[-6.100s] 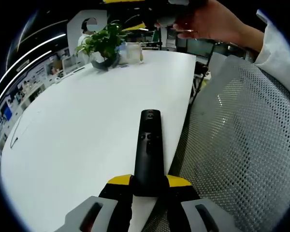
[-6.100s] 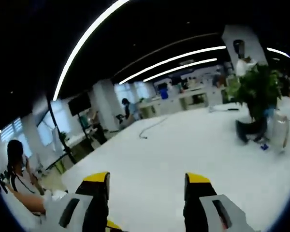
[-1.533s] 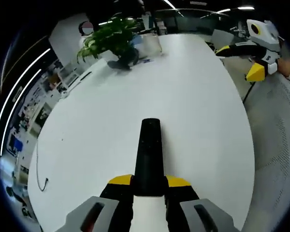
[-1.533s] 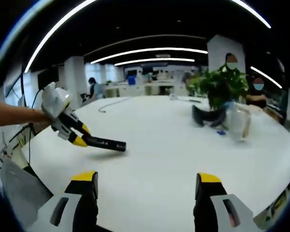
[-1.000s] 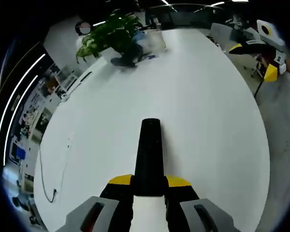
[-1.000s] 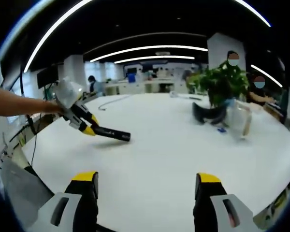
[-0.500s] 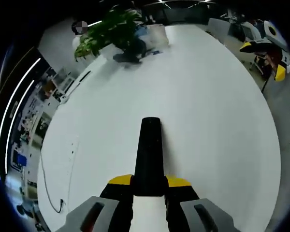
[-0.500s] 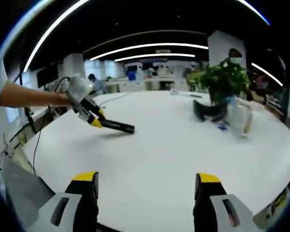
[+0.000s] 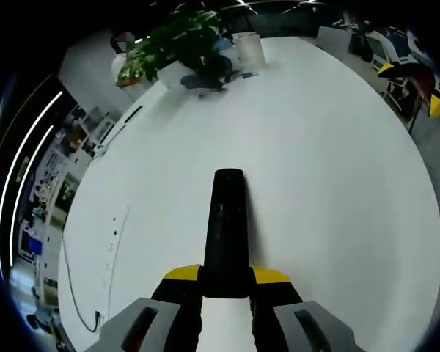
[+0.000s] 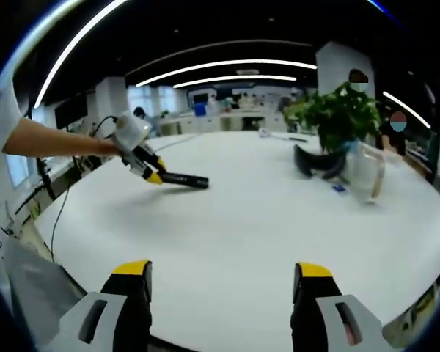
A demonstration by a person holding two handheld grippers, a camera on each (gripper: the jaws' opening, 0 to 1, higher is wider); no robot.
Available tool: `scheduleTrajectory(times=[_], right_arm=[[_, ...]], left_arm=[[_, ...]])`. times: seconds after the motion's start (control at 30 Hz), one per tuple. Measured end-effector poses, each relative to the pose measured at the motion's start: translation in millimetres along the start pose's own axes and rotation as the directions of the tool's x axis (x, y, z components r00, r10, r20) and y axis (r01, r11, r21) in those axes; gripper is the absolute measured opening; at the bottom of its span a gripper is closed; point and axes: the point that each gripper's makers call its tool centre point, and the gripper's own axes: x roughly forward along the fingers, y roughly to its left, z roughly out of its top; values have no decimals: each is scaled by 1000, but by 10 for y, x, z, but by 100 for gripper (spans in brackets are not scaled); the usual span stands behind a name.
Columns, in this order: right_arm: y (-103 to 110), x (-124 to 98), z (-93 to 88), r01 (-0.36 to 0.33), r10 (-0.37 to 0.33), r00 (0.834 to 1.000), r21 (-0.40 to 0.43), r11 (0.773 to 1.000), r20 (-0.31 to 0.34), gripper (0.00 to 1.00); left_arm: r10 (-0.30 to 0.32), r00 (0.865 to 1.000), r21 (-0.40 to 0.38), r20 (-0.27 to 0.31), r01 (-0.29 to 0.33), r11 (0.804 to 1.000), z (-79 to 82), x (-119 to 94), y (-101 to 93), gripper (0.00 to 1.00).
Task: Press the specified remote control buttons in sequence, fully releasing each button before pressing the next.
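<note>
A long black remote control (image 9: pixel 226 227) sticks forward from my left gripper (image 9: pixel 226 277), whose yellow-tipped jaws are shut on its near end. It hangs over the white table (image 9: pixel 315 169); its buttons are too dark to make out. In the right gripper view the same remote (image 10: pixel 185 179) shows at the left, held out over the table by the left gripper (image 10: pixel 152 173) in a person's hand. My right gripper (image 10: pixel 221 280) is open at the near table edge with nothing between its jaws. It also appears at the far right of the left gripper view (image 9: pixel 422 84).
A potted green plant (image 10: pixel 336 117) in a dark pot and a clear jug (image 10: pixel 365 174) stand at the far end of the table (image 10: pixel 264 220). A thin cable (image 9: pixel 70 279) lies along the table's left edge. Office desks and people fill the background.
The left gripper has carried the remote further out over the table and away from the right gripper. The right gripper has stayed open and nearly still.
</note>
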Motion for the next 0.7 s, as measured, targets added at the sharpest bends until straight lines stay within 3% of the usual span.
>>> scheduleTrajectory(times=[0.43, 0.7], right_arm=[[-18, 13, -39, 9, -8, 1000, 13, 1000, -23, 77], [-28, 22, -72, 15, -14, 999, 17, 1000, -44, 76]], left_arm=[[24, 999, 54, 28, -25, 998, -2, 233, 250, 23], [4, 1000, 82, 17, -6, 997, -67, 369, 366, 23]])
